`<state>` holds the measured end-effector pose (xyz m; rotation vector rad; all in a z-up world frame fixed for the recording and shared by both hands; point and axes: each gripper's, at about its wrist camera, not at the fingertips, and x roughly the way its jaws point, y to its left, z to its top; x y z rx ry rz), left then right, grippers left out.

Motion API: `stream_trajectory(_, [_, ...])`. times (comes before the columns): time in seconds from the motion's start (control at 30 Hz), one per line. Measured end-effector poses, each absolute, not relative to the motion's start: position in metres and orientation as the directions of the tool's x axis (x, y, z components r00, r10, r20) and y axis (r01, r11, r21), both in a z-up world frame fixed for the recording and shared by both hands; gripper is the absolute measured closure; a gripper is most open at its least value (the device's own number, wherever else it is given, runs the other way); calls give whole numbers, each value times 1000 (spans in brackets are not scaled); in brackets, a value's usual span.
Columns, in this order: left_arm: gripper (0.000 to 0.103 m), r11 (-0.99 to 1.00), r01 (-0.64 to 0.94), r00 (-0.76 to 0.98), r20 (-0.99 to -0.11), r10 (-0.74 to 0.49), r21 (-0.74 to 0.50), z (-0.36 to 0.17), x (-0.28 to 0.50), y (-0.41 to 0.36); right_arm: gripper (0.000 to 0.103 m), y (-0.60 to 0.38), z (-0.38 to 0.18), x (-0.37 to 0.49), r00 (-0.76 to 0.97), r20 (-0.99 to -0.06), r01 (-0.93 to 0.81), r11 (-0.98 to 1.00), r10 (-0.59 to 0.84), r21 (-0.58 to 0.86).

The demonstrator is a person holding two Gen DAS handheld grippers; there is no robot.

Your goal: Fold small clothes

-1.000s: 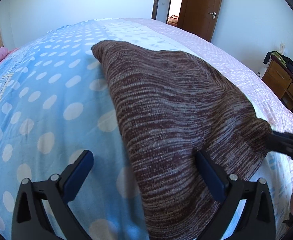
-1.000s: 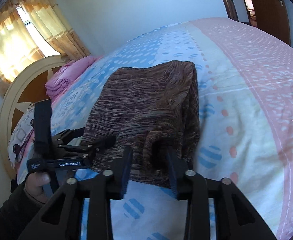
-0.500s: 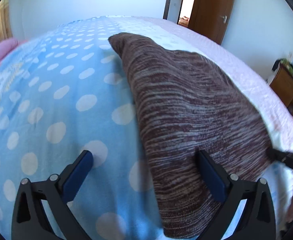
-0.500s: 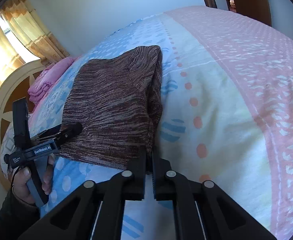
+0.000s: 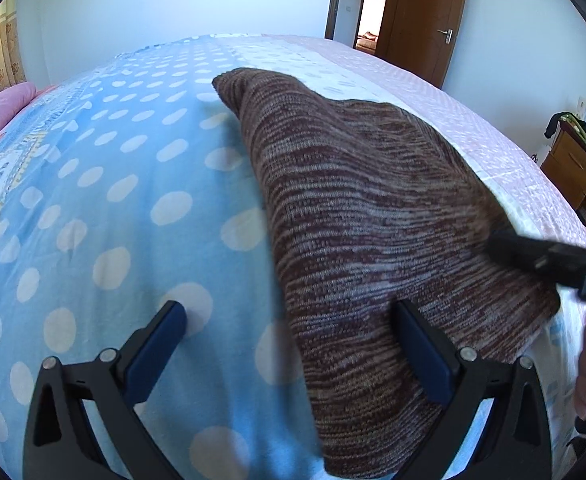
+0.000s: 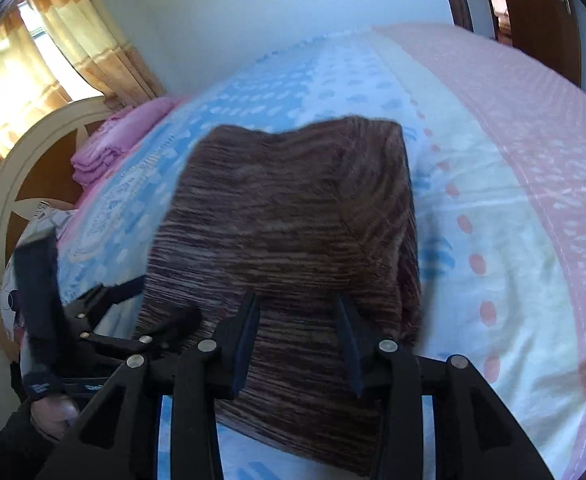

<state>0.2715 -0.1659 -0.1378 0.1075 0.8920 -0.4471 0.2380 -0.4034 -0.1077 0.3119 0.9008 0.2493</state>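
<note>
A brown and white marled knit garment [image 5: 373, 220] lies folded on the spotted bedcover [image 5: 113, 200]. My left gripper [image 5: 289, 320] is open wide and straddles the garment's near left edge. Its right finger [image 5: 417, 344] rests over the knit and its left finger is over the blue cover. In the right wrist view my right gripper [image 6: 297, 316] hovers over the garment's [image 6: 285, 220] near end. Its jaws are opening, with knit showing between them but not pinched. Each gripper shows in the other's view: right gripper [image 5: 505, 242], left gripper [image 6: 157, 300].
A folded pink blanket [image 6: 105, 148] lies by the round headboard [image 6: 25, 152] under a curtained window. A wooden dresser [image 5: 573, 168] with clothes on top stands past the bed's right side. A brown door [image 5: 425, 12] is at the far end.
My right gripper shut near the garment's near corner, then pushed forward over the knit with its jaws parting. The left gripper stayed open at the left edge.
</note>
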Motion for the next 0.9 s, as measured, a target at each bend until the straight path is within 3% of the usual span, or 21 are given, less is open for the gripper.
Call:
stream_trajectory(0.13, [0, 901, 422, 538, -772, -338, -99, -139, 274, -164, 71, -422, -112, 228, 593, -693, -103, 892, 410, 439])
stream_trajectory(0.27, [0, 898, 427, 537, -770, -345, -105, -139, 275, -163, 67, -440, -99, 220, 642, -641, -120, 881, 420, 457])
stream_trajectory(0.3, [0, 897, 430, 537, -769, -347, -105, -139, 276, -164, 64, -445, -95, 222, 662, -619, -116, 873, 423, 473])
stream_trajectory(0.37, [0, 891, 441, 534, -768, -355, -106, -140, 276, -165, 32, -460, -90, 233, 700, -609, -61, 881, 372, 469])
stream_trajectory(0.4, [0, 889, 446, 531, -767, -359, -107, -140, 276, -166, 30, -465, -92, 240, 709, -611, -38, 885, 351, 464])
stream_trajectory(0.57, [0, 878, 463, 520, -764, -382, -123, -140, 276, -167, 30, -486, -115, 285, 668, -652, 34, 861, 359, 508])
stream_trajectory(0.77, [0, 871, 477, 516, -764, -388, -120, -140, 276, -169, 30, -489, -118, 311, 671, -623, -8, 844, 402, 536])
stream_trajectory(0.9, [2, 867, 486, 518, -762, -388, -112, -139, 274, -171, 43, -476, -122, 331, 644, -610, -70, 828, 463, 556])
